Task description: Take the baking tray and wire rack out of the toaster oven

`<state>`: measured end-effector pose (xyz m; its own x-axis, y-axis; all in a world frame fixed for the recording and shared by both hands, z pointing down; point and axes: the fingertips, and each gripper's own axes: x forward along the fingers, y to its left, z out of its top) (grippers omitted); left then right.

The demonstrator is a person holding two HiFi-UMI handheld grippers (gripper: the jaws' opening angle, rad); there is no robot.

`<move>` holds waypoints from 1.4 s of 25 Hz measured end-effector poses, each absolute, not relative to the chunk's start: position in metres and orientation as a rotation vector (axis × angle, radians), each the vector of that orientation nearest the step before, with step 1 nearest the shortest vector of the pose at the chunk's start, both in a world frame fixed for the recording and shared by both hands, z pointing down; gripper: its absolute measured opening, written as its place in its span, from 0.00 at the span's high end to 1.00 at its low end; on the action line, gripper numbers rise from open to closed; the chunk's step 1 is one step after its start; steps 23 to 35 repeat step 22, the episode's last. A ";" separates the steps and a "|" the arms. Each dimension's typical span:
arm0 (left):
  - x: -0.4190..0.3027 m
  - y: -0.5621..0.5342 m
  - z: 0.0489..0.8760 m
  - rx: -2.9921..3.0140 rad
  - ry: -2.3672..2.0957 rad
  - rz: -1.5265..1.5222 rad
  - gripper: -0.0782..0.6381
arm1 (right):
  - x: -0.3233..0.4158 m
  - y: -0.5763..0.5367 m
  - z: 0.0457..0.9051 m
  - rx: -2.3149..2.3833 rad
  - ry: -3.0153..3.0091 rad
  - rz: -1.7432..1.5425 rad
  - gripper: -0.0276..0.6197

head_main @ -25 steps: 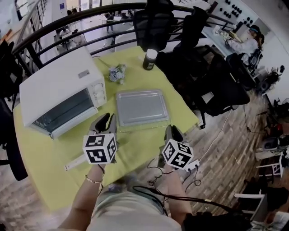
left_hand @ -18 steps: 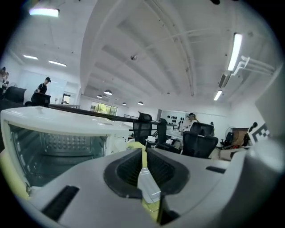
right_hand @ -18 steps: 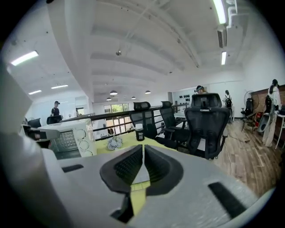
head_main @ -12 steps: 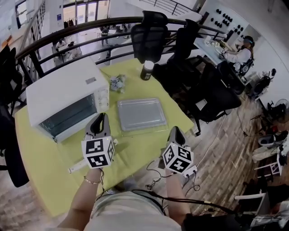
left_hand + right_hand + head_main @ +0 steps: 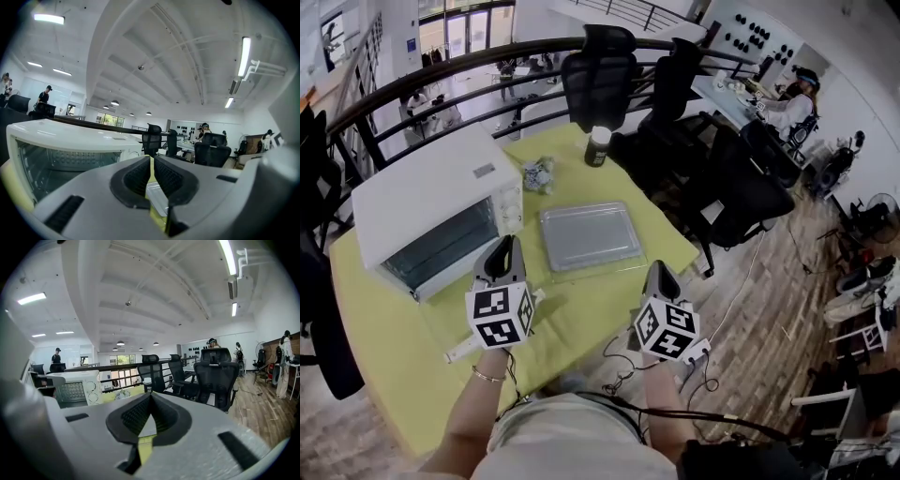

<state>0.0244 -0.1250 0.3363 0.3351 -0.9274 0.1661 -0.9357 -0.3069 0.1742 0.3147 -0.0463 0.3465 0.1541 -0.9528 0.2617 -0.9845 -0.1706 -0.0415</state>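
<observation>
Since the earlier frame both grippers have lifted off the yellow-clothed table and drawn back toward me, and both sets of jaws have just been closing on nothing. The left gripper now shows its ribbed black pads almost together, with only a thin slit and yellow cloth visible through it. The right gripper has its pad tips touching and is empty.

The flat grey metal baking tray lies on the cloth, just right of the white boxy toaster oven and ahead of both grippers, touched by neither. I judge that half of the job is done.

The oven's glass door seems to hang open toward me, its white handle near the left gripper.

The wire rack is the open question. I see none on the table. The oven cavity looks dim, with a perforated back wall, and I cannot tell whether a rack sits inside or lies on the tray.

1 dark bottle with a white cap stands at the table's far edge
</observation>
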 end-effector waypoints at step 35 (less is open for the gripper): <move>0.037 -0.140 0.346 2.317 -1.696 0.062 0.86 | 0.334 -0.062 0.346 2.250 -1.949 0.367 0.95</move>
